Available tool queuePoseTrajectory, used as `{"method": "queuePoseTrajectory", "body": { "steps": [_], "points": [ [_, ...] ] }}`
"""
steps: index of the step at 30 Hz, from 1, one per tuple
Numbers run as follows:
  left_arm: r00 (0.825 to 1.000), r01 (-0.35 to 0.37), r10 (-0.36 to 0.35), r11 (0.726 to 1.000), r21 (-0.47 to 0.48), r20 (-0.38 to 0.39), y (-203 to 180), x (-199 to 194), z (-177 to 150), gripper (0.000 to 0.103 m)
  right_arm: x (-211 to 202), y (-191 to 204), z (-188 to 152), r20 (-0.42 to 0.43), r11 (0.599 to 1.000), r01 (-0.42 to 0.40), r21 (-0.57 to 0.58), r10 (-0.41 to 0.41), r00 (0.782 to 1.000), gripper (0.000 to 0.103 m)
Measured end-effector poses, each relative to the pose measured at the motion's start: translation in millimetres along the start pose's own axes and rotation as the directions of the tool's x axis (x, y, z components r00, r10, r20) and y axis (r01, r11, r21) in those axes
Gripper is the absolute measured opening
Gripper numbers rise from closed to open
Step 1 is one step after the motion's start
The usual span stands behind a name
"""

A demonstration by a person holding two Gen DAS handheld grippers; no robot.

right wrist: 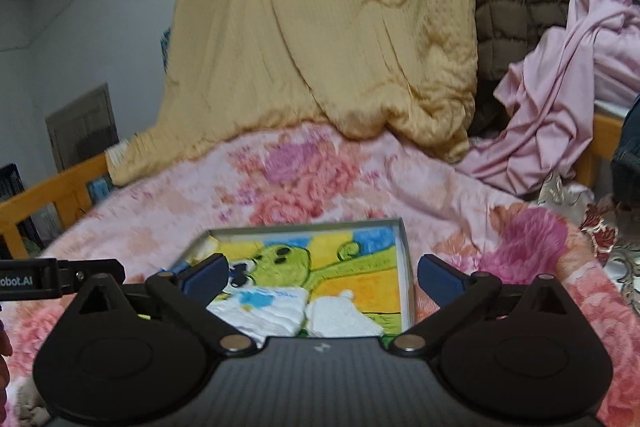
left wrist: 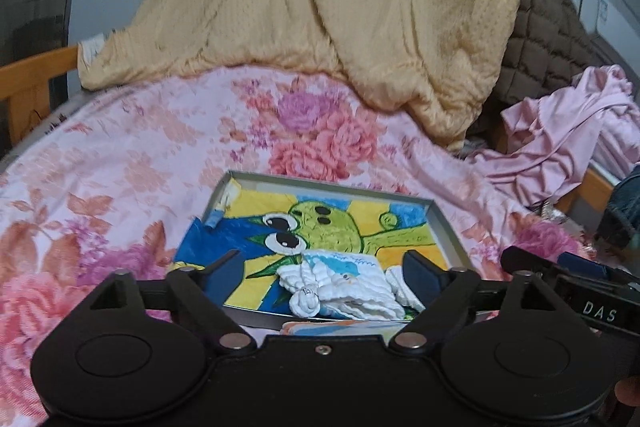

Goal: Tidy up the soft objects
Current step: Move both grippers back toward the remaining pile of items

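Note:
A shallow grey tray (left wrist: 444,227) with a green cartoon drawing on its floor lies on the pink floral bedspread (left wrist: 120,167). A folded white cloth with blue print (left wrist: 344,287) lies in the tray's near part, with a second white cloth (right wrist: 340,319) beside it on the right. My left gripper (left wrist: 324,275) is open, its fingers on either side of the printed cloth, just above it. My right gripper (right wrist: 322,275) is open above the same tray (right wrist: 404,247) and both cloths (right wrist: 264,311), holding nothing.
A yellow quilt (left wrist: 320,7) is heaped at the back of the bed. A brown quilted cover (left wrist: 552,39) and a crumpled pink sheet (left wrist: 568,135) lie at the right. An orange wooden bed rail (left wrist: 36,79) runs along the left. An orange-edged cloth (left wrist: 332,327) lies just before the tray.

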State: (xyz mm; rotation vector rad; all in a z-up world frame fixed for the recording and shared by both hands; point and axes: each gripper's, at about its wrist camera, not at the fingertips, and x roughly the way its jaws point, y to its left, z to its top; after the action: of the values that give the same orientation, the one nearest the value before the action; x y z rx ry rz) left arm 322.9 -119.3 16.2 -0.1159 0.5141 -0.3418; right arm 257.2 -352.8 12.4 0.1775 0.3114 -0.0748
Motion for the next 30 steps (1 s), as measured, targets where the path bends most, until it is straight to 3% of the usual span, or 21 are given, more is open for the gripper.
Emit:
{"method": "queuePoseTrajectory", "body": {
  "steps": [5, 18, 25, 30],
  "points": [
    [0.998, 0.01, -0.011, 1.0, 0.017, 0.065, 2, -44, -7, 0.097, -32, 8, -9, 0.036, 1.0, -0.007, -0.009, 0.008, 0.999, 0.103],
    [0.99, 0.041, -0.046, 0.998, 0.041, 0.13, 6, -136, -50, 0.102, -118, 42, -46, 0.076, 1.0, -0.012, -0.01, 0.013, 0.997, 0.103],
    [0.994, 0.028, -0.038, 0.995, 0.093, 0.107, 14, -167, -79, 0.102, -147, 58, -69, 0.026, 1.0, 0.002, 0.012, -0.003, 1.0, 0.103],
    [0.997, 0.014, -0.022, 0.995, 0.102, 0.078, 27, -178, -97, 0.102, -157, 70, -88, -0.068, 1.0, 0.01, 0.008, -0.01, 0.998, 0.103]
  ]
}}
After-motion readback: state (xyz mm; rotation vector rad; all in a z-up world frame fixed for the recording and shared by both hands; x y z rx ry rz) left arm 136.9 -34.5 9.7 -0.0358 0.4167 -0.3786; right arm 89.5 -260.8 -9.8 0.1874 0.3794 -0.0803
